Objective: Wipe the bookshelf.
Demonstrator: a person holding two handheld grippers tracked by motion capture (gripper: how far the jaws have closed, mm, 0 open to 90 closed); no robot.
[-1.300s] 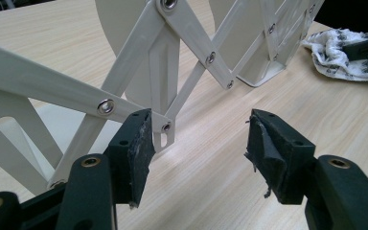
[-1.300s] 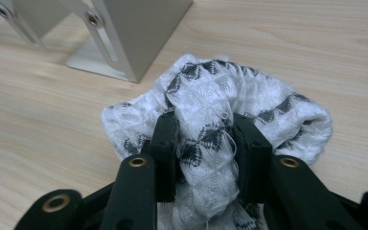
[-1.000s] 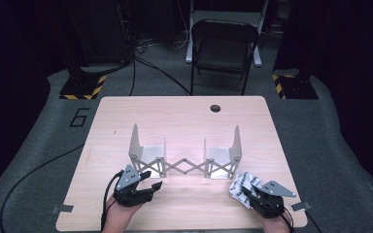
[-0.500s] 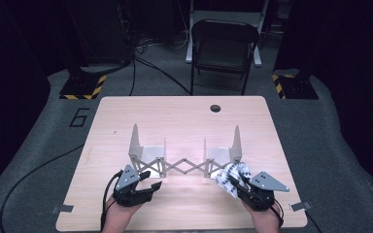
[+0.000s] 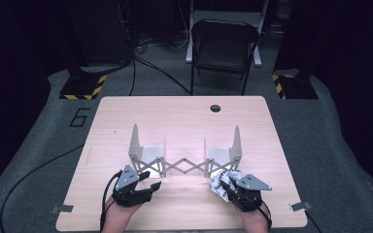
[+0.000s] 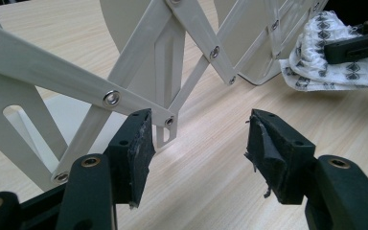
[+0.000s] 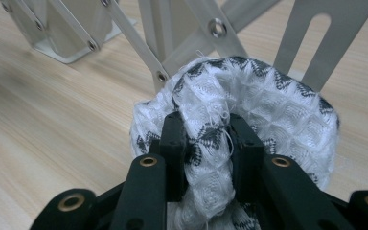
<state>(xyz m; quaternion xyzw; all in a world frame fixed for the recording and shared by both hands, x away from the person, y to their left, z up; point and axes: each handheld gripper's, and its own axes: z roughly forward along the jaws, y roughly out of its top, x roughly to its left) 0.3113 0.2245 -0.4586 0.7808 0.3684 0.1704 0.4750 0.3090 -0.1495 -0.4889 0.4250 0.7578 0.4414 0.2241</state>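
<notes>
A white cloth with a dark diamond pattern (image 7: 249, 120) is seen bunched between the jaws of the right gripper (image 7: 206, 143), which are closed onto it, the fabric bulging above and to either side of the pads. In the high view the cloth (image 5: 222, 180) is carried low over the table (image 5: 184, 116), just in front of the right-hand end of an expanding scissor-lattice rack (image 5: 184, 165); whether it touches the rack cannot be told. From the right gripper view, a slotted upright of the rack (image 7: 316, 43) is found directly beyond the bundle, so the rack lies ahead of the fingers. No clear long axis is shown by the crumpled cloth.

The left gripper (image 5: 148, 187) is held near the rack's left end, jaws apart and nothing between them; its left pad (image 6: 139, 148) stands just beside a lattice bar. The cloth (image 6: 326, 57) lies well off to its right. The right hand is judged far the nearer for setting the cloth onto the rack.
</notes>
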